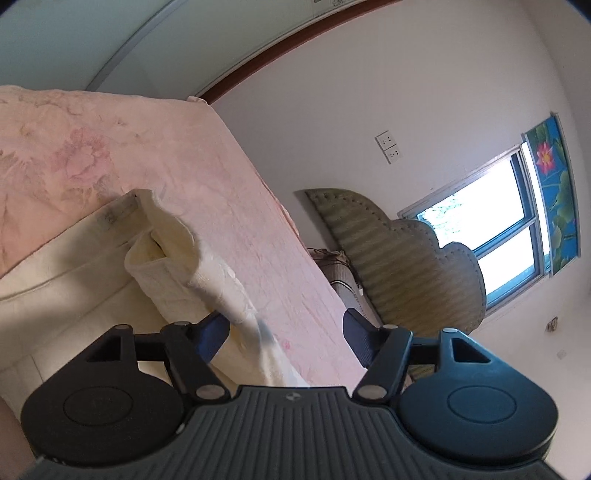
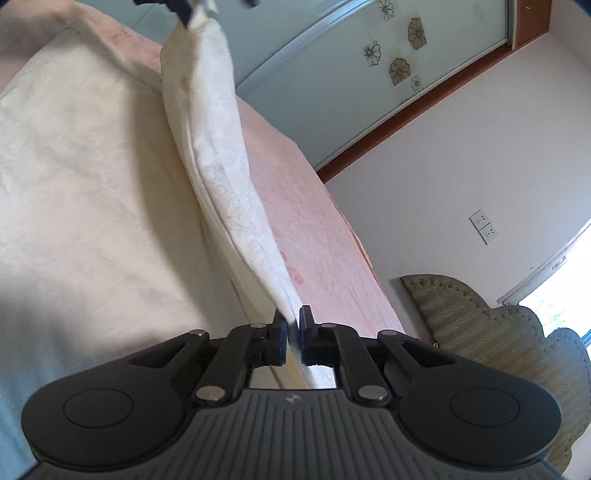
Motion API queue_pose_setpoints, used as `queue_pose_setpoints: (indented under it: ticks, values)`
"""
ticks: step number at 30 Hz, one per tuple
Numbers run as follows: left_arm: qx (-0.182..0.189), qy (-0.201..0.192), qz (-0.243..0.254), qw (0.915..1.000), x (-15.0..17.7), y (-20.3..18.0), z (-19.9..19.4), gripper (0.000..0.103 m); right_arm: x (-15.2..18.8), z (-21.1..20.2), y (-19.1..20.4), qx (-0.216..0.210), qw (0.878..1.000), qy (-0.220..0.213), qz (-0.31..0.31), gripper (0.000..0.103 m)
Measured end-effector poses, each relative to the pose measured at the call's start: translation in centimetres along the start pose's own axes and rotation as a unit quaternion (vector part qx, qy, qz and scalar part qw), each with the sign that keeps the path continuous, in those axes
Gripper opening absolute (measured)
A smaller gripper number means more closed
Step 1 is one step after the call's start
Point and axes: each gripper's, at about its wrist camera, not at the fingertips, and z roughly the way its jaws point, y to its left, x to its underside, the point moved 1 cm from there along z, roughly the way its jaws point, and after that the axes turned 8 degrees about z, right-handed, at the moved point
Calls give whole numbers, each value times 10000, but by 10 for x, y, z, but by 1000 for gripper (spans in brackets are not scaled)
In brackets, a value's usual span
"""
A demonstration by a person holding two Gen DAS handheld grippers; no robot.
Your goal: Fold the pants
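Cream-white pants [image 1: 85,258] lie on a pink floral bed cover [image 1: 229,206]. In the left wrist view my left gripper [image 1: 284,332] is open, its fingers wide apart; a raised fold of the pants [image 1: 207,273] hangs just by the left fingertip [image 1: 216,332], touching it or just beside it. In the right wrist view my right gripper [image 2: 293,332] is shut on an edge of the pants [image 2: 221,173], which rises as a taut strip toward the other gripper [image 2: 192,9] at the top edge. The rest of the pants [image 2: 81,177] lies flat to the left.
The bed's edge [image 2: 362,258] runs diagonally, with a white wall beyond. A green tufted headboard [image 1: 402,258] leans against the wall under a bright window [image 1: 491,225]. A sliding glass door with flower decals [image 2: 369,74] stands behind the bed.
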Motion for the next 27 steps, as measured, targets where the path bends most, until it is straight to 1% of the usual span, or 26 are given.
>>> queue_pose_setpoints:
  ticks: [2,3,4,5,6,7,9,11,14,16,18,21,23,27]
  values:
    - [-18,-33,61,10000,2,0,0,46,2,-3,1,24,10000,5,-15,7]
    - [-45,30,59,10000,2,1,2,27,2,-4,1,10,10000,13,11,7]
    - [-51,77,3,10000,3,3,3,11,2,-5,2,17,10000,9,15,7]
    - [-51,105,-20,9999,3,5,4,8,1,-6,1,20,10000,5,24,7]
    - [-75,93,14,9999,3,6,2,1,1,-7,1,0,10000,3,60,6]
    - [-96,13,108,9999,2,5,-2,1,-1,-12,0,-45,9999,-5,124,6]
    - [-113,-172,514,9985,-1,-2,-15,1,-4,-20,2,-106,9998,-30,181,5]
    - [-69,-117,826,9965,-4,-5,-25,1,-6,-32,-2,-212,9995,-64,224,5]
    - [-307,99,1185,9924,1,1,-36,1,-11,-56,6,-463,9987,-85,209,5]
    - [-517,311,1221,9907,10,15,-39,1,-12,-71,15,-651,9977,-78,143,5]
    - [-731,517,1112,9898,19,33,-41,0,-11,-84,26,-909,9958,-22,85,5]
    - [-882,705,944,9891,28,54,-42,1,-6,-95,47,-1191,9928,59,-56,5]
    - [-945,709,973,9882,31,59,-46,1,-5,-97,57,-1275,9917,73,-152,5]
    - [-1142,552,1210,9845,35,59,-57,1,-9,-106,63,-1451,9894,5,-35,5]
